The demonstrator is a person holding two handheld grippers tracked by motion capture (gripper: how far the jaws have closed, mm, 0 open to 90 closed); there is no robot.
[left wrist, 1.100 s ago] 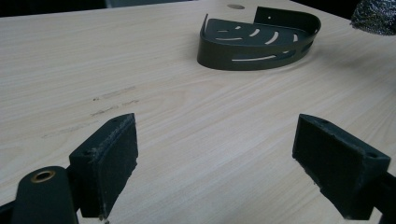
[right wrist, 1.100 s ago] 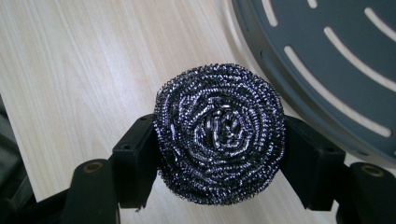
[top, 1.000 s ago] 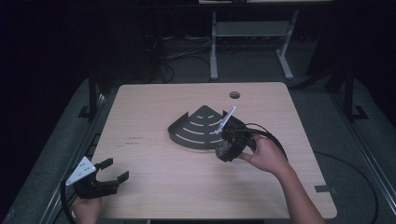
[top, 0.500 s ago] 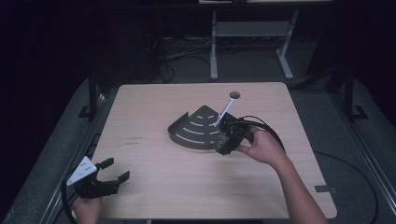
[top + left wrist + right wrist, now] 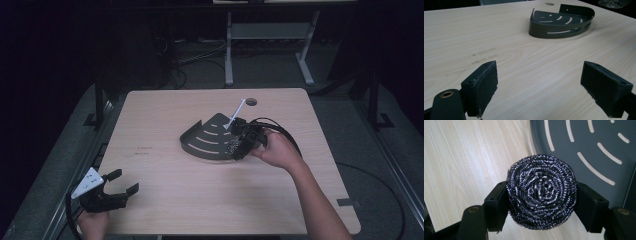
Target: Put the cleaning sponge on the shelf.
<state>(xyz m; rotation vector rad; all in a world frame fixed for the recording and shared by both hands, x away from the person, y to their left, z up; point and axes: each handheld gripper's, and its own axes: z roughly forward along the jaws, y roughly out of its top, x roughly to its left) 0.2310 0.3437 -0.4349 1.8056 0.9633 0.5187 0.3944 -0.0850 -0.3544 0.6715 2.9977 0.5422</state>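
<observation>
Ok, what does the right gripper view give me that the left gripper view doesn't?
Right gripper view: the steel wool scourer clamped between the right gripper pads, hanging over the tray's curved edge, and the tray floor slots from close above.

Left gripper view: the left gripper open with nothing between its pads, low over bare table, and the tray's whole outline with its raised wall, far off.

Both: the dark slotted corner tray and the light wood tabletop.
</observation>
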